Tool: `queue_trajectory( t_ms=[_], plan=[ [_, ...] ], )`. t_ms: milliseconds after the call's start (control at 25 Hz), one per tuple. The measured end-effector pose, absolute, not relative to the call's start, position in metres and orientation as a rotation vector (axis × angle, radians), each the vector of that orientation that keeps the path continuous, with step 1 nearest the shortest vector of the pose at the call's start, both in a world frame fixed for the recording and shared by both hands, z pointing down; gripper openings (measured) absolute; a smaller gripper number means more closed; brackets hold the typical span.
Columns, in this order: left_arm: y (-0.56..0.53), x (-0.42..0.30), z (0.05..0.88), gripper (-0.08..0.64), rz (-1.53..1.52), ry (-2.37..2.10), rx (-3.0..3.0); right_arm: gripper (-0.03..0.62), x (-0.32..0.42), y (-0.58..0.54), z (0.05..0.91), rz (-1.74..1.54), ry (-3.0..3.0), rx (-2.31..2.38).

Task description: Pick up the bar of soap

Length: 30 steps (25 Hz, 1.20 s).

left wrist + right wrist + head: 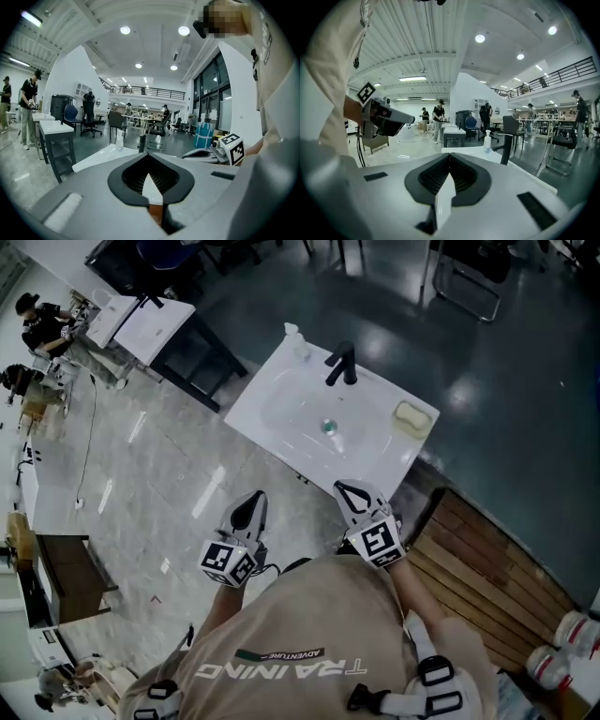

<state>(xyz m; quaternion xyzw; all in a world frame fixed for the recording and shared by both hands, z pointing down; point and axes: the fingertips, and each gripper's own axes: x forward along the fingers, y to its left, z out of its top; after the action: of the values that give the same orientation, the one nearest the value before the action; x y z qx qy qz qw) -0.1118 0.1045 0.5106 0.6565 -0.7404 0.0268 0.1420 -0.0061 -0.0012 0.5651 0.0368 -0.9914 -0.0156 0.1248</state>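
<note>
A pale yellow bar of soap (410, 415) lies in a dish at the right end of the white sink (272, 390). A black faucet (342, 365) and a clear soap dispenser (295, 337) stand along its far side. My left gripper (255, 495) hangs over the floor short of the sink's near edge, jaws together, nothing between them. My right gripper (339, 486) is at the sink's near edge, also shut and empty, well short of the soap. In the right gripper view the dispenser (487, 140) and faucet (505, 150) show ahead; the soap is not seen there.
A dark table with white boards (141, 320) stands at the back left, with people (42, 320) beyond it. A wooden platform (478, 568) lies to the right of the sink. A chair frame (469, 277) stands on the dark floor behind.
</note>
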Motion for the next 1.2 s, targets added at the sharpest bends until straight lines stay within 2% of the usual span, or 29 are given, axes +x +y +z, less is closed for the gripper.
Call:
queue_trajectory(
  t_ms=[640, 1200],
  plan=[
    [0.046, -0.134, 0.527, -0.005, 0.123, -1.984, 1.966, 0.005, -0.019, -0.048, 0.569, 0.017, -2.872, 0.233],
    [-0.079, -0.162, 0.520, -0.003, 0.130, -1.603, 2.331, 0.005, -0.028, -0.124, 0.549, 0.115, -2.776, 0.741]
  ],
)
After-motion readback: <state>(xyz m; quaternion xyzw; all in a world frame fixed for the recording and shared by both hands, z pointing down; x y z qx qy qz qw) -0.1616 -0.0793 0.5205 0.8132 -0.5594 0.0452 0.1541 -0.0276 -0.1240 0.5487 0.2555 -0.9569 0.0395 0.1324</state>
